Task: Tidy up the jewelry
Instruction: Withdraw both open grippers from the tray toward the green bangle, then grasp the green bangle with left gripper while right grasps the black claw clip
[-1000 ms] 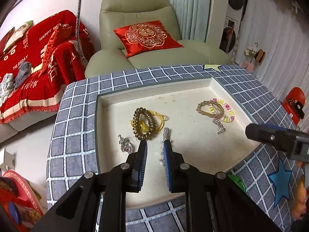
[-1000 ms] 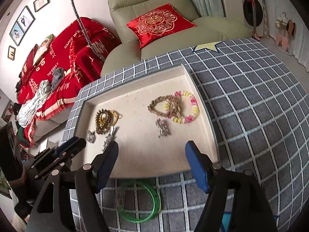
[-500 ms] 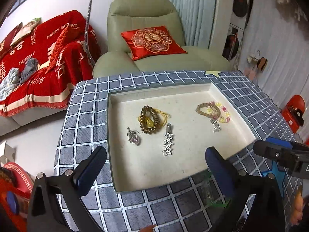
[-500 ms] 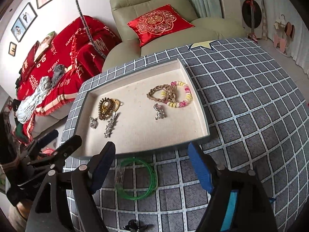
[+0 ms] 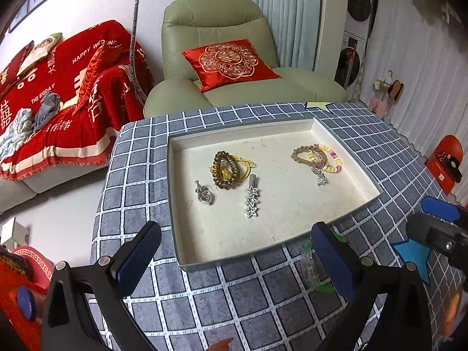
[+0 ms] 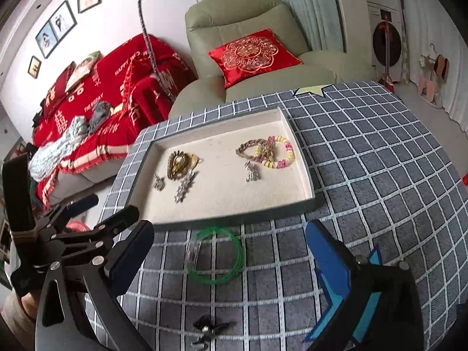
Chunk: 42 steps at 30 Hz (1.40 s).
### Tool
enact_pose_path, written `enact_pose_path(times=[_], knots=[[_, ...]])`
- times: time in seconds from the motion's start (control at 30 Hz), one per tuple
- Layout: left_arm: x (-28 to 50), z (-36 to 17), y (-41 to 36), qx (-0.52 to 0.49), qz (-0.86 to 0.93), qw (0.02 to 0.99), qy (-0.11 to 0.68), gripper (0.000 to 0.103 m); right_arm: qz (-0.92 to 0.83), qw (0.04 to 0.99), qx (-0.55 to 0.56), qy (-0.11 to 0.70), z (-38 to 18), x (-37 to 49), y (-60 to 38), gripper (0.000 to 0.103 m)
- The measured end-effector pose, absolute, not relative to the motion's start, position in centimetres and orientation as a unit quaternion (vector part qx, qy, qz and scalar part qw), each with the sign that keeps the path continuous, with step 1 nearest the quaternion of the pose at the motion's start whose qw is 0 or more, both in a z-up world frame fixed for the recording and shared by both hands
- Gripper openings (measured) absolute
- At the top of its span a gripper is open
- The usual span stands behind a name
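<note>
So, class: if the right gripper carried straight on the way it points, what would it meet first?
Most likely the green bangle on the checked tablecloth, just short of the tray. Depth is uncertain. The right gripper jaws are opening, with nothing between them.

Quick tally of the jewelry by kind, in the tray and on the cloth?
Bracelets in tray: 3 (brown bead bracelet, braided bracelet, pastel bead bracelet)
Silver pieces in tray: 3 (heart pendant, star clip, silver charm)
On cloth: 2 (green bangle, dark clip)
Total: 8
</note>
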State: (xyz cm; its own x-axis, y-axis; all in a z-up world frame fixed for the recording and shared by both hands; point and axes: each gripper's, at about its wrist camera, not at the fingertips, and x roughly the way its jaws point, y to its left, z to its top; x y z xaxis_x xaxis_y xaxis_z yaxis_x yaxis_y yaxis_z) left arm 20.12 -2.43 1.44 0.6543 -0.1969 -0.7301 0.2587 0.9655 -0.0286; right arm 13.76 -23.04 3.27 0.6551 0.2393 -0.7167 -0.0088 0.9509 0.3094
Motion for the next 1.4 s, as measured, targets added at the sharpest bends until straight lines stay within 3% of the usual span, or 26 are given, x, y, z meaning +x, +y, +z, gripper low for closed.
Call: enact_pose_path(times=[0.5,1.2,1.27,1.4], knots=[[17.7,0.1,-2.1,0.031,-0.142,0.898,0.415,0.103,0.063,0.886,0.137,0.438,2.7,9.7,-23.7,0.103],[17.7,-4.6,-5.5,0.02,-0.168,0.864,0.474,0.103,0.04,0.86,0.116,0.496,-3.7,4.1,-19.2,0.103],[17.8,-4.8,-6.0,0.025,-0.172,0.863,0.474,0.103,0.036,0.862,0.115,0.492,-3.8,4.2,-18.8,0.102],[18.0,-5.2,-6.7,0.033,-0.177,0.86,0.477,0.103,0.03,0.864,0.108,0.491,-4.2,4.6,-18.1,0.088]])
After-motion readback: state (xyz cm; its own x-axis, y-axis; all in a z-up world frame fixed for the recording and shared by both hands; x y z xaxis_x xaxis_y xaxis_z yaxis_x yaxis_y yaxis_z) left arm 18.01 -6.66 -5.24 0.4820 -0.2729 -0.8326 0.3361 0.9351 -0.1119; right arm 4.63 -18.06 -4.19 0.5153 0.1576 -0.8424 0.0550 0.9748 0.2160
